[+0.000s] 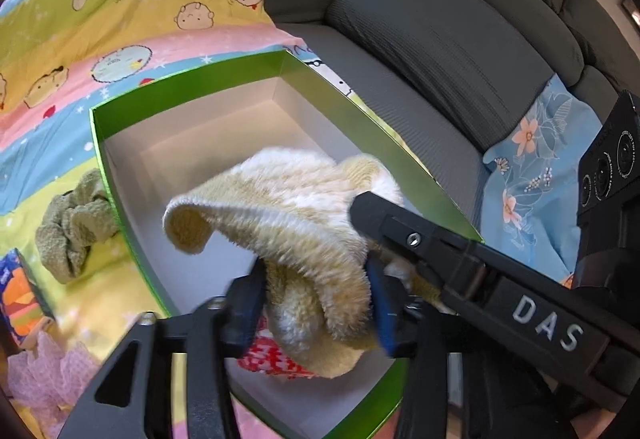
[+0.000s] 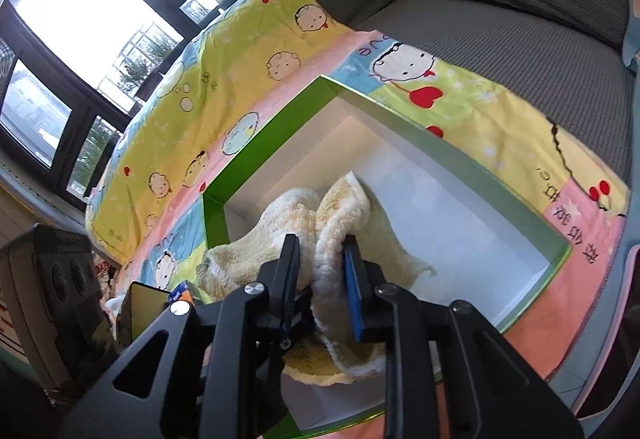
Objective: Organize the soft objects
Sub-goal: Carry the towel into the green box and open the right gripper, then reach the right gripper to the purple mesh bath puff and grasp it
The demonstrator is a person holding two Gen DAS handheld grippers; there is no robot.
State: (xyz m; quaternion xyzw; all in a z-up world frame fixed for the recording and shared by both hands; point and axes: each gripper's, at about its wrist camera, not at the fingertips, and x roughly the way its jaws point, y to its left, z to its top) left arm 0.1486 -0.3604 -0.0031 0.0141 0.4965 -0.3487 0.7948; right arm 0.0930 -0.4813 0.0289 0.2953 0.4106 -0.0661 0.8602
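A green box (image 1: pixel 102 143) with a white inside sat open on a cartoon-print sheet (image 1: pixel 132 19) spread over a grey sofa (image 1: pixel 440 31). Above the box, both grippers held one fluffy cream towel (image 1: pixel 288 207). The left gripper (image 1: pixel 316 299) had its fingers (image 1: pixel 246 297) closed most of the way onto a thick fold of the towel, over the box's near end. The right gripper (image 2: pixel 320 283) pinched another fold between its fingers (image 2: pixel 354 291), also nearly closed, with the towel (image 2: pixel 340 215) draping down into the box (image 2: pixel 256 151). A red-and-white patterned cloth (image 1: pixel 272 355) lay inside the box, beneath the towel. Outside the box, just beside its left wall, lay a crumpled olive-green cloth (image 1: pixel 72 227). Further from the box on that same side were a pink netted item (image 1: pixel 40 375) and a small colourful carton (image 1: pixel 20 299).
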